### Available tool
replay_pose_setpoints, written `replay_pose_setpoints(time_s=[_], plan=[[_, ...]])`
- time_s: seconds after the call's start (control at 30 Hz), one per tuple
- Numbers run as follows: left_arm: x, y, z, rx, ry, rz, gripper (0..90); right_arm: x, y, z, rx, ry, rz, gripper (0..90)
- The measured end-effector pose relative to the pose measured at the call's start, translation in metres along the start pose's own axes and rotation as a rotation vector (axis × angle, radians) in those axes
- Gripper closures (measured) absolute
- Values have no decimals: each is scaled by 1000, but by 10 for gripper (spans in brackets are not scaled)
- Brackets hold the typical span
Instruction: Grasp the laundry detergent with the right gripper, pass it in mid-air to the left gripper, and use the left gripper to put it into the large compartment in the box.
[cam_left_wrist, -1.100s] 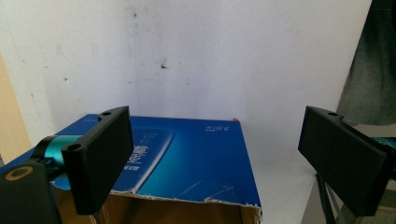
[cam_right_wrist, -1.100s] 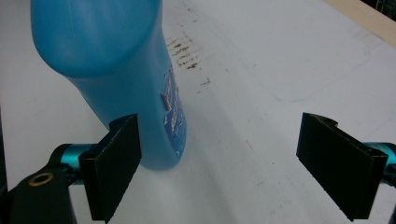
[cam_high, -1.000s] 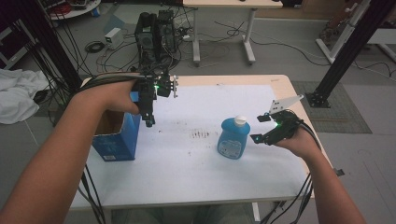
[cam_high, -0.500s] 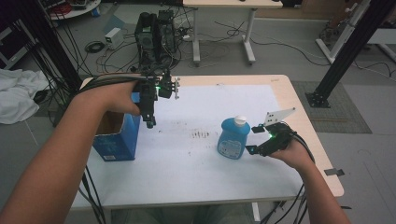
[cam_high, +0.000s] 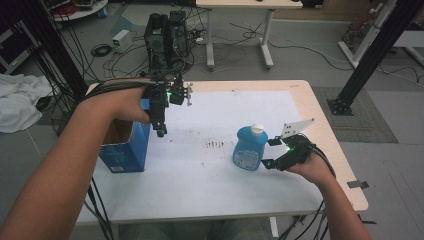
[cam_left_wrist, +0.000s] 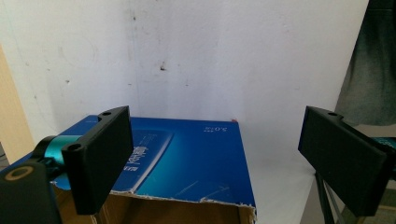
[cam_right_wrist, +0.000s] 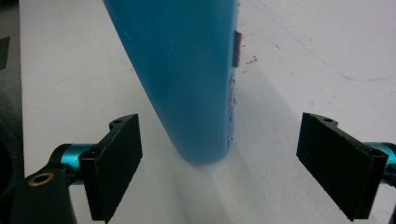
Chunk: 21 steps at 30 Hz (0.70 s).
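Cardboard is seen torn along the open top of the blue carton (cam_high: 122, 150), which stands left of the blue bottle (cam_high: 247, 150) near the table's left edge, well apart from it across the stained white sheet (cam_high: 220, 125). The left gripper (cam_high: 160, 131) is held above the carton's right rim, also to the left of the bottle, with its jaws spread wide and nothing between them; in the left gripper view the carton's printed flap (cam_left_wrist: 187, 156) and ragged edge lie below the empty gap. Nothing is asked of that hand for the step judged to be in hand, so it is best kept clear of the path between carton and bottle. The bottle stands upright on the sheet, white cap (cam_high: 257, 129) on top. To the bottle's right, the right gripper (cam_high: 270, 152) is brought in low, its jaws fully parted, one at each side of the bottle's lower body and not yet touching it; in the right gripper view the blue bottle (cam_right_wrist: 187, 70) is seen nearer the left jaw than the right. A grasp appears to be the step in hand. It would be done well if the gripper were first shifted so that the bottle sits midway between the jaws, then pushed a little farther forward so the pads meet the body's broadest part rather than its curved edge. The jaws should be closed slowly and squarely, since a smooth plastic wall may slip or tip the bottle toward the carton if one jaw lands first.
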<state>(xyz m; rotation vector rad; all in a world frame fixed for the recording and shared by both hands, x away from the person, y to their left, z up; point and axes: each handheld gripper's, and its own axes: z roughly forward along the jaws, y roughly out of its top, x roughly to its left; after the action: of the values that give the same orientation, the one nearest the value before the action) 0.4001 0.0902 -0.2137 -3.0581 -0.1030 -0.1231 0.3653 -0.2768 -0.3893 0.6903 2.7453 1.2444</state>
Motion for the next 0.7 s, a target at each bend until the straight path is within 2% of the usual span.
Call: replay_pose_setpoints(time_s=[0.1,0.13,0.17,0.23,0.3,0.4,0.7], plan=[[-1,0,0,-4,-1,5,102,2,0,5,-1,4,-3,133],[-1,0,0,-3,-3,2,102,0,0,9,-37,-17,-44,133],[-1,-1,0,-3,-5,2,102,0,0,9,-37,-18,-27,133],[-2,-1,-1,-4,-1,1,102,-1,-1,13,-49,-17,-33,133],[-2,-2,-1,-3,-7,0,102,-1,-1,16,-66,-18,-18,133],[-3,-3,-2,-5,0,2,102,-1,-1,20,-86,-12,-34,133],[-5,-5,-3,-12,9,-2,102,1,-2,35,-130,-9,-25,133]])
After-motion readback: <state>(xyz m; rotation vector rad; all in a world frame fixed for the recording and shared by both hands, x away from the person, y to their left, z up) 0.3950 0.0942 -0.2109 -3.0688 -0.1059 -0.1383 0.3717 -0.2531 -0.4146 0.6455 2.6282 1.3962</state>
